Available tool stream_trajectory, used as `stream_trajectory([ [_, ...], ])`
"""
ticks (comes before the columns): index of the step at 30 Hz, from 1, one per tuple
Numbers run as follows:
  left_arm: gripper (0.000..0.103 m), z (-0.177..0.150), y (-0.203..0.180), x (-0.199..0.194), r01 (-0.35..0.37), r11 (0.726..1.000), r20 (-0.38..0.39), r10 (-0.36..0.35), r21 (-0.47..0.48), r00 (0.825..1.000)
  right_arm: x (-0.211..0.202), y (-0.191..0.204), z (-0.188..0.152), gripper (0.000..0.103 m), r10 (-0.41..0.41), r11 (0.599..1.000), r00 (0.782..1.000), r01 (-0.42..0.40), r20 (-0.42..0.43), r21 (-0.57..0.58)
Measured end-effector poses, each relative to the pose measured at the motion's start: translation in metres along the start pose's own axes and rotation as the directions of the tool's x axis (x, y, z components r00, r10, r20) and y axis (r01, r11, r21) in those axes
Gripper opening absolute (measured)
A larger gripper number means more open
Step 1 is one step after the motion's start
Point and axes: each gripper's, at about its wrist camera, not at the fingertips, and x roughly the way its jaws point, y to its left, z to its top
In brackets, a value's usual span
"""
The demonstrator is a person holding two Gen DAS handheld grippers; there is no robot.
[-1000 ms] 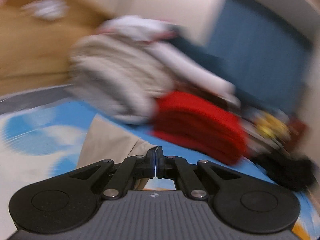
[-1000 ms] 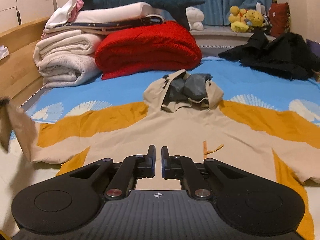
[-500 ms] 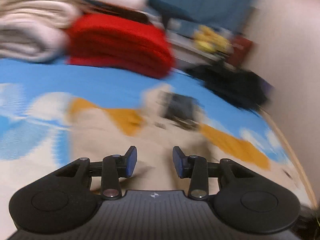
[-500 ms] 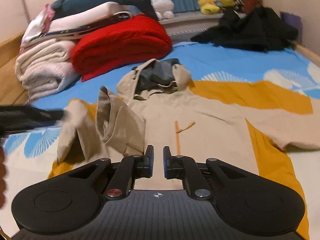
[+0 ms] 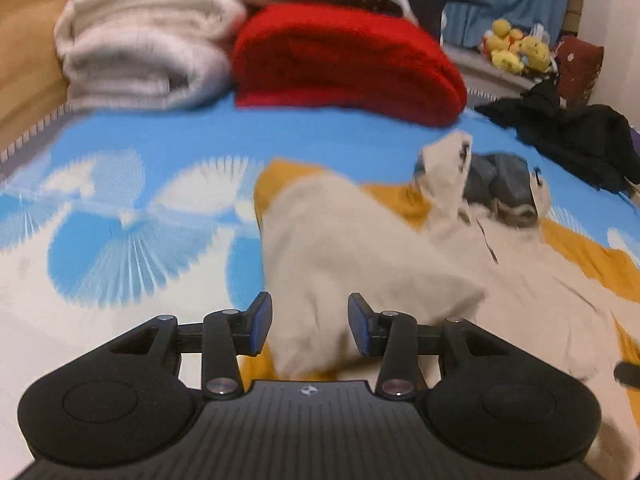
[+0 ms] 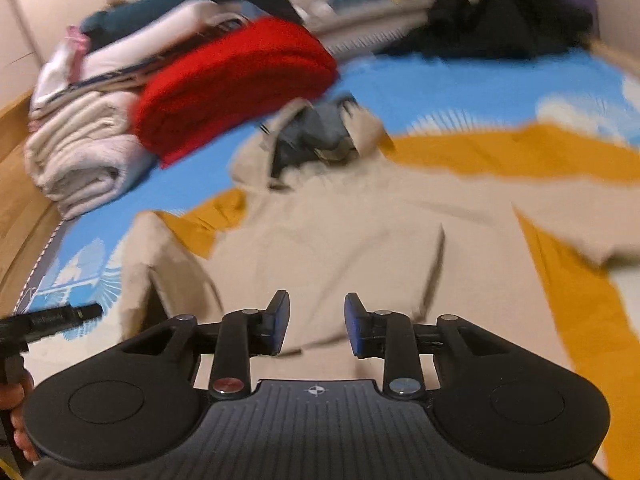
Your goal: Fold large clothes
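On the bed [image 5: 168, 148], the beige and mustard hooded jacket [image 6: 360, 224] lies spread, one sleeve [image 5: 344, 256] folded inward. Both the left gripper [image 5: 309, 322] and right gripper [image 6: 316, 320] hover above it, jaws opening, pinching nothing.

A jacket [image 6: 360, 232] lies spread on the bed [image 5: 160, 148], its left sleeve [image 5: 340, 248] folded over its body, with stacked blankets [image 5: 344, 56] behind it.
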Motion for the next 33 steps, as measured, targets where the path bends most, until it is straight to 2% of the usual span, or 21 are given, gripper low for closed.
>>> stream_trajectory([
  [2, 0.051, 0.006, 0.004, 0.004, -0.034, 0.999, 0.022, 0.034, 0.013, 0.999, 0.013, -0.013, -0.002, 0.032, -0.019, 0.997, 0.999, 0.022, -0.04, 0.076],
  [6, 0.051, 0.011, 0.014, 0.023, -0.041, 0.999, -0.015, 0.041, 0.0, 0.999, 0.035, -0.037, -0.002, 0.032, -0.02, 0.975, 0.996, 0.039, -0.088, 0.217],
  [9, 0.051, 0.014, 0.025, 0.027, -0.051, 0.999, -0.023, 0.05, -0.019, 0.998, 0.053, -0.048, -0.004, 0.032, -0.01, 0.963, 0.994, 0.039, -0.11, 0.268],
  [15, 0.051, 0.013, 0.037, 0.029, -0.072, 0.997, -0.036, 0.071, -0.017, 0.997, 0.078, -0.071, -0.007, 0.032, 0.033, 0.897, 0.986, 0.044, -0.165, 0.439],
  [19, 0.051, 0.012, 0.04, 0.033, -0.078, 0.997, -0.048, 0.076, -0.028, 0.996, 0.086, -0.079, -0.004, 0.032, 0.025, 0.879, 0.987, 0.055, -0.161, 0.473],
  [23, 0.051, 0.013, 0.039, 0.035, -0.076, 0.996, -0.052, 0.074, -0.038, 0.996, 0.088, -0.082, 0.003, 0.03, 0.02, 0.88, 0.989, 0.052, -0.146, 0.472],
  [25, 0.051, 0.013, 0.038, 0.036, -0.073, 0.997, -0.057, 0.071, -0.037, 0.996, 0.086, -0.083, 0.006, 0.016, 0.005, 0.881, 0.992, 0.056, -0.126, 0.469],
  [29, 0.051, 0.012, 0.035, 0.037, -0.072, 0.997, -0.06, 0.07, -0.032, 0.996, 0.077, -0.079, 0.016, 0.007, -0.001, 0.903, 0.999, 0.023, -0.052, 0.428],
  [31, 0.051, 0.012, 0.035, 0.037, -0.073, 0.997, -0.06, 0.071, -0.032, 0.996, 0.058, -0.069, 0.027, 0.006, -0.021, 0.933, 0.998, -0.002, 0.061, 0.36],
  [32, 0.051, 0.012, 0.034, 0.038, -0.074, 0.997, -0.061, 0.072, -0.031, 0.996, 0.046, -0.063, 0.032, 0.005, -0.029, 0.948, 0.991, -0.015, 0.133, 0.318],
  [33, 0.051, 0.012, 0.034, 0.038, -0.074, 0.997, -0.063, 0.072, -0.03, 0.995, 0.032, -0.056, 0.039, 0.005, -0.037, 0.965, 0.974, -0.023, 0.222, 0.26],
])
